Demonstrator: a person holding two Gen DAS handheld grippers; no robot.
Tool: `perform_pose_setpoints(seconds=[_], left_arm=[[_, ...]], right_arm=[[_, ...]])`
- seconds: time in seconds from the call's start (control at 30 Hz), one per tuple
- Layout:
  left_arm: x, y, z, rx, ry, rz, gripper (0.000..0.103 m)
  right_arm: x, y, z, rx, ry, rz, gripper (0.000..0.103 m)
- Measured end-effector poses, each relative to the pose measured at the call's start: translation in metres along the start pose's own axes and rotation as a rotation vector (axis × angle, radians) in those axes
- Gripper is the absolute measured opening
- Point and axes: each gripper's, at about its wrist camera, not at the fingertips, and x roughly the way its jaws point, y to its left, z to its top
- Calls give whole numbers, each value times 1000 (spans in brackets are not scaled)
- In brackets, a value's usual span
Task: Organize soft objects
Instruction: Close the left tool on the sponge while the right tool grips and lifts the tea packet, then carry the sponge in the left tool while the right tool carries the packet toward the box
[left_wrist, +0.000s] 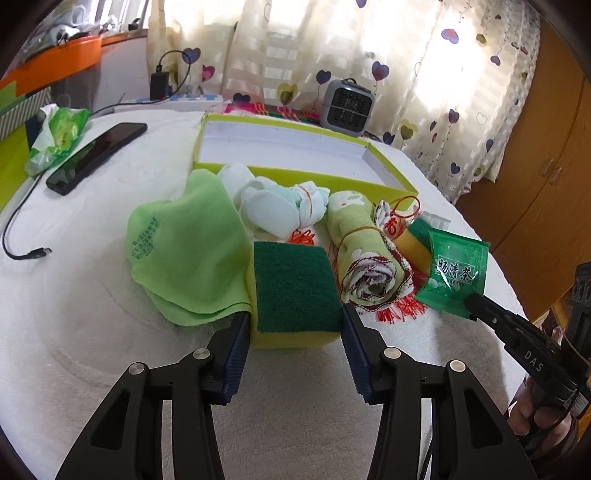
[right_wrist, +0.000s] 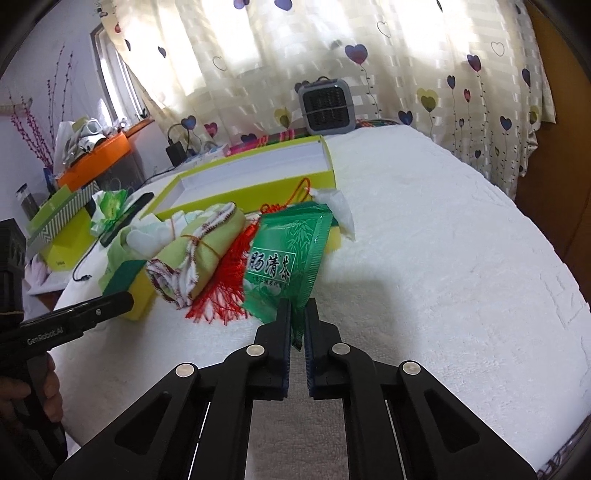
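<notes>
A yellow sponge with a dark green scouring top (left_wrist: 295, 291) lies on the white towel-covered table between the fingers of my left gripper (left_wrist: 295, 325); the jaws stand either side of it, contact unclear. My right gripper (right_wrist: 298, 314) is shut on a green tea packet (right_wrist: 288, 258), held just above the table; the packet also shows in the left wrist view (left_wrist: 452, 271). Beside the sponge lie a light green cloth (left_wrist: 188, 251), white socks (left_wrist: 273, 206), a rolled green towel (left_wrist: 358, 254) bound with a rubber band, and a red tassel knot (right_wrist: 225, 284). Behind them is an empty yellow-green box (left_wrist: 295, 147).
A black phone (left_wrist: 98, 157), a green wrapper (left_wrist: 59, 136) and a black USB cable (left_wrist: 22, 251) lie at the left. A small grey heater (left_wrist: 347, 103) stands behind the box by the curtain. A second sponge (left_wrist: 412, 243) lies behind the packet. A wooden cabinet (left_wrist: 546, 177) stands at the right.
</notes>
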Motion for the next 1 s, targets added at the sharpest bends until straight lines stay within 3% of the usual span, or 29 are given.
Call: perform_pose_setpoints(seconds=[0.67, 0.83, 1.0], left_arm=[[-34, -9, 16, 43, -99, -24, 47], [-45, -5, 26, 26, -131, -88, 47], [-31, -8, 23, 44, -78, -77, 47]], right_arm=[[-24, 4, 18, -29, -97, 41, 2], [-27, 5, 27, -33, -116, 54, 2], [-30, 6, 33, -35, -140, 61, 2]])
